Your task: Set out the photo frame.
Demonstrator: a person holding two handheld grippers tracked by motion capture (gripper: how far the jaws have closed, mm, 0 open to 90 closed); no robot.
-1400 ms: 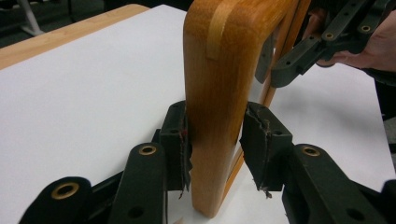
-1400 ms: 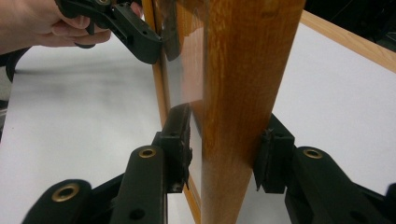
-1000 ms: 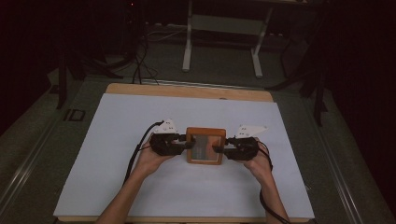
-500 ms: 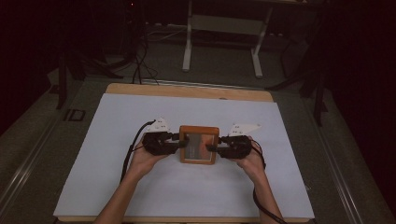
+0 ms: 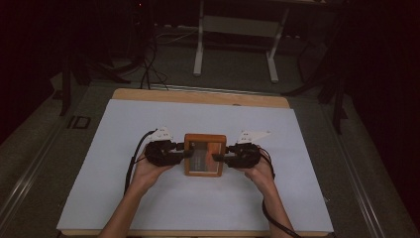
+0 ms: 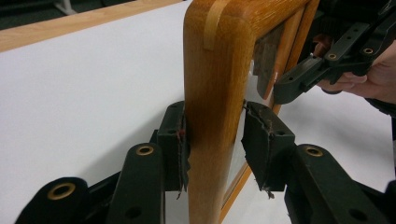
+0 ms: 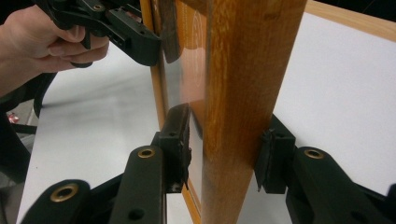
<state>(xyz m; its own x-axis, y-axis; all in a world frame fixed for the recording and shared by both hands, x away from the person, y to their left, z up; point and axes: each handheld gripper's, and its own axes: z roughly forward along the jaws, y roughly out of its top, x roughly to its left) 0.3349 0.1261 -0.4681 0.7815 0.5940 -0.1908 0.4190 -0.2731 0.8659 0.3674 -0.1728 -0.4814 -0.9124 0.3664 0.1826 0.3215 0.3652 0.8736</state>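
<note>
Left claw [image 5: 184,151]: my pads pinch the wooden frame's [image 5: 204,139] left side.
Right claw [image 5: 220,158]: clamped on its right side.
Desk [image 5: 124,129]: white, under the frame.

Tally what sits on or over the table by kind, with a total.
Wooden frame: 1, held between both tongs.
Tongs: 2, left tongs and right tongs, each clamped on one side rail of the frame.
White table cover: 1.
Total: 4.
</note>
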